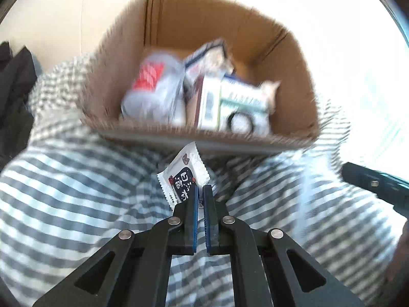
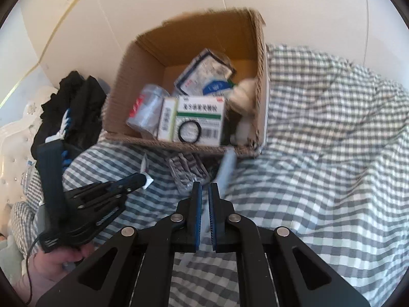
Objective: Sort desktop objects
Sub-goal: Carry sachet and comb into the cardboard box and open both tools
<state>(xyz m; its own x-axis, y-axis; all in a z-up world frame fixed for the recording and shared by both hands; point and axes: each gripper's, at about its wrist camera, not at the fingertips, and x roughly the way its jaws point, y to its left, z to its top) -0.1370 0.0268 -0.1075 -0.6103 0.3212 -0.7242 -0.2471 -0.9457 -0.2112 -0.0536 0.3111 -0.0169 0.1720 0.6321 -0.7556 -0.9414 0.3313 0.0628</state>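
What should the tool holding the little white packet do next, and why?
Probably carry it forward over the brown cardboard box and let go. The left tool is shut on the small white snack packet, which sits just short of the box's near rim, and other sorted items already lie inside.

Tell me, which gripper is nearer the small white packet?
Left. The left gripper pinches the white packet; the right gripper hovers apart, off to its side.

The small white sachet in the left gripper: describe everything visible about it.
The small white sachet is a flat, glossy packet with serrated sealed ends, a black printed panel with white characters, a small red mark and a brown bear-like figure. It is pinched by its lower corner between the left gripper's blue-padded fingers, tilted upward, above the grey-and-white checked cloth, short of the brown cardboard box.
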